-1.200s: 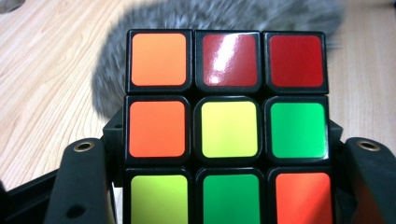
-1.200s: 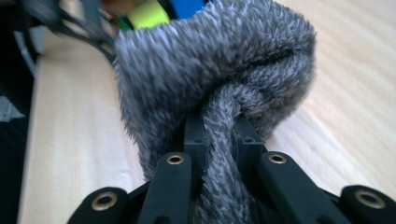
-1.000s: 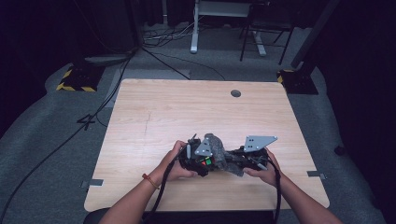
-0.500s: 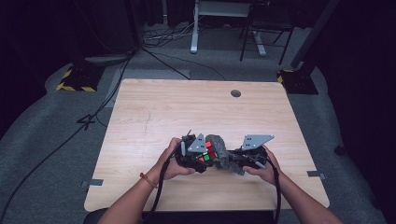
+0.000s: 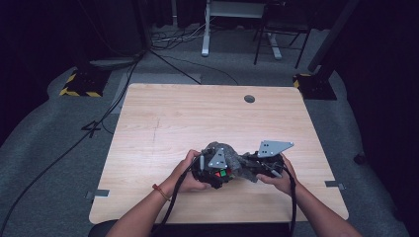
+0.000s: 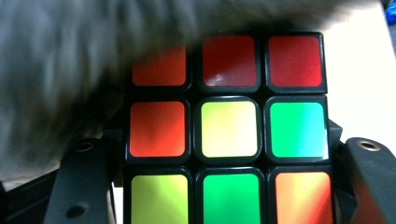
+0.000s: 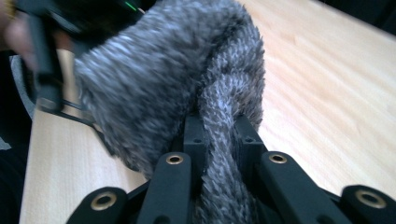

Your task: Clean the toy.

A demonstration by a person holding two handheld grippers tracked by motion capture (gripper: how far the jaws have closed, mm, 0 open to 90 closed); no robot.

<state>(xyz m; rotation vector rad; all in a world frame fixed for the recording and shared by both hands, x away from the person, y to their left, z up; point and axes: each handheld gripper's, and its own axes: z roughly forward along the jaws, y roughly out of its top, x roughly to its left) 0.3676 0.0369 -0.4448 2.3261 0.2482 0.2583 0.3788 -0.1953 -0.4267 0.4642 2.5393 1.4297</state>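
Note:
A puzzle cube (image 6: 229, 130) with red, orange, green and yellow stickers sits between the black jaws of my left gripper (image 5: 213, 174), which is shut on it. A fuzzy grey cloth (image 7: 177, 74) hangs over the cube's upper left in the left gripper view. My right gripper (image 5: 257, 168) is shut on a bunched fold of that cloth (image 5: 242, 164). Both grippers meet near the table's front middle, with the cloth stretched between them. The cube (image 5: 220, 173) shows as small red and green spots under the left gripper.
The light wooden table (image 5: 197, 118) has a round cable hole (image 5: 249, 98) at the back. Beyond it lie cables on grey carpet, a desk frame (image 5: 232, 29) and black stands. Two forearms come in from the bottom edge.
The left gripper with the cube has shifted slightly and the grey cloth now lies more over the cube. The right gripper keeps its hold on the cloth, about in place.

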